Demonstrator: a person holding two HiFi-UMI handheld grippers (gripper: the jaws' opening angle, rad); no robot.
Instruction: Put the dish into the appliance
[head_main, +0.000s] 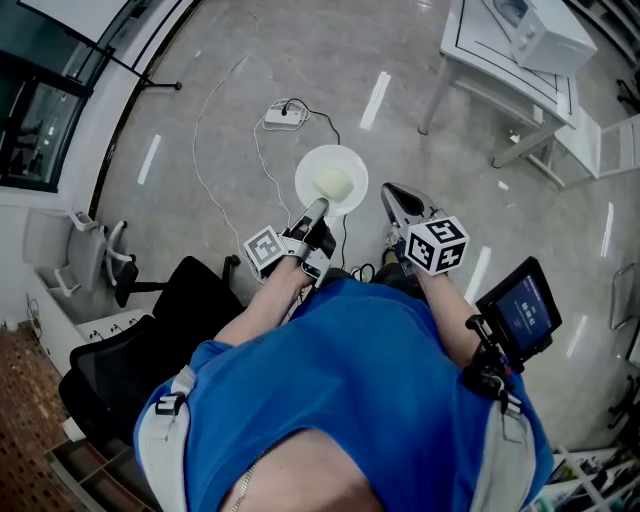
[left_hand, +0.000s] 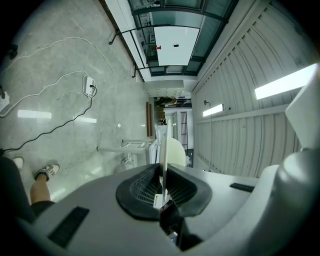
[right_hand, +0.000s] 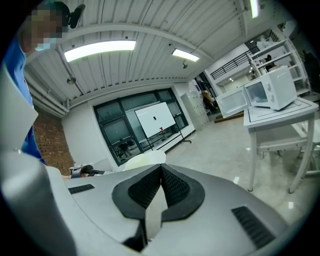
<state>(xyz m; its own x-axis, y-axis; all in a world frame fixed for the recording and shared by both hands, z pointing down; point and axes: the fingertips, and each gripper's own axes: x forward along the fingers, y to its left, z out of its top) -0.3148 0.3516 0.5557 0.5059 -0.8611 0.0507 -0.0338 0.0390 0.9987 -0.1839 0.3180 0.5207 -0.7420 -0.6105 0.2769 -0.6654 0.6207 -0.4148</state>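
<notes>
The microwave (head_main: 548, 32) is being cropped by the top edge. The left gripper (head_main: 320, 206) is pinching the dish (head_main: 333, 178) by its near rim, face up above the floor (head_main: 220, 90); the right gripper (head_main: 393, 196) is pressing its jaws together.

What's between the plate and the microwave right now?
Only bare floor lies between the plate and the table bearing the microwave; the head view shows it.

Open floor up to the table, clutter off to its left

The grey polished floor (head_main: 420, 150) in front of the white square table (head_main: 478, 50) lies bare. On the table, a white microwave oven (right_hand: 272, 89) stands with its door swung open. Left of the table, a white power strip (head_main: 283, 115) and loose cables (head_main: 197, 120) cross the floor. Farther left is a black office chair (head_main: 200, 290).
</notes>
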